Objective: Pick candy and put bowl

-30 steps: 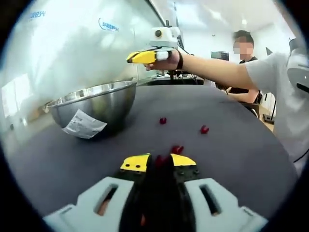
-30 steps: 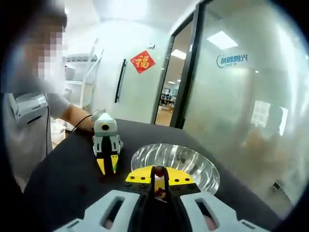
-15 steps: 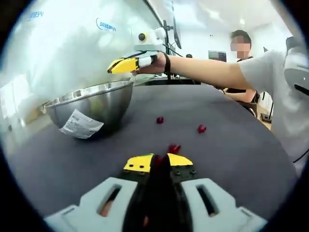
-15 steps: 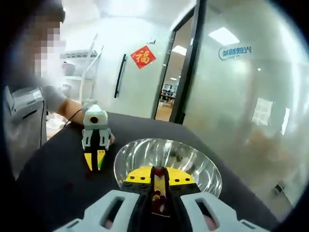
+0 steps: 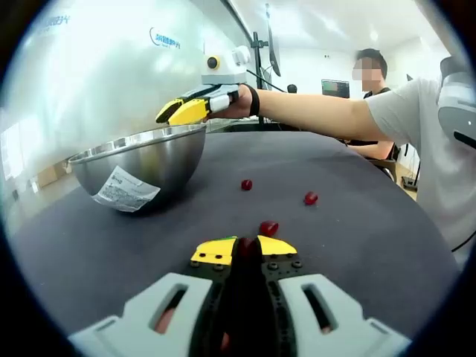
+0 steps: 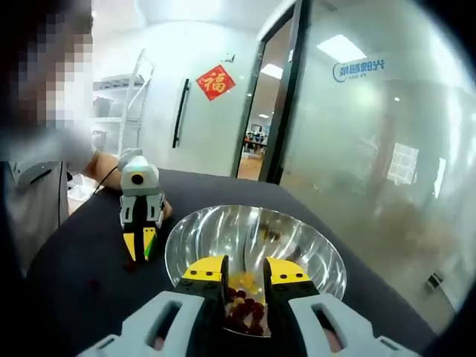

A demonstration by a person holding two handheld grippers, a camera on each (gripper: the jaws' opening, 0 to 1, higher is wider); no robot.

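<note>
In the right gripper view, the right hand-held gripper [image 6: 246, 271] hangs over the steel bowl [image 6: 312, 245] with its yellow-tipped jaws spread apart and nothing between them. Below the gap, red and yellow candies [image 6: 245, 303] lie on the bowl's bottom. To the left of the bowl, the left hand-held gripper [image 6: 140, 245] points down at the dark worktop [image 6: 82, 282], with a small red candy just beside its tips.

In the left gripper view, the left hand-held gripper [image 5: 246, 248] sits low over the worktop [image 5: 357, 238] with its yellow tips drawn together; something dark red shows between them, but I cannot tell whether it is gripped. A red candy [image 5: 268, 227] lies just ahead of the tips, and 2 more lie farther off, one [image 5: 246, 184] near the bowl [image 5: 149, 160] and one [image 5: 311, 198] to its right. The bowl carries a white label [image 5: 123, 190] on its side. Above its rim the right hand-held gripper [image 5: 182, 111] is held by a person's hand [image 5: 236, 108], jaws apart.
</note>
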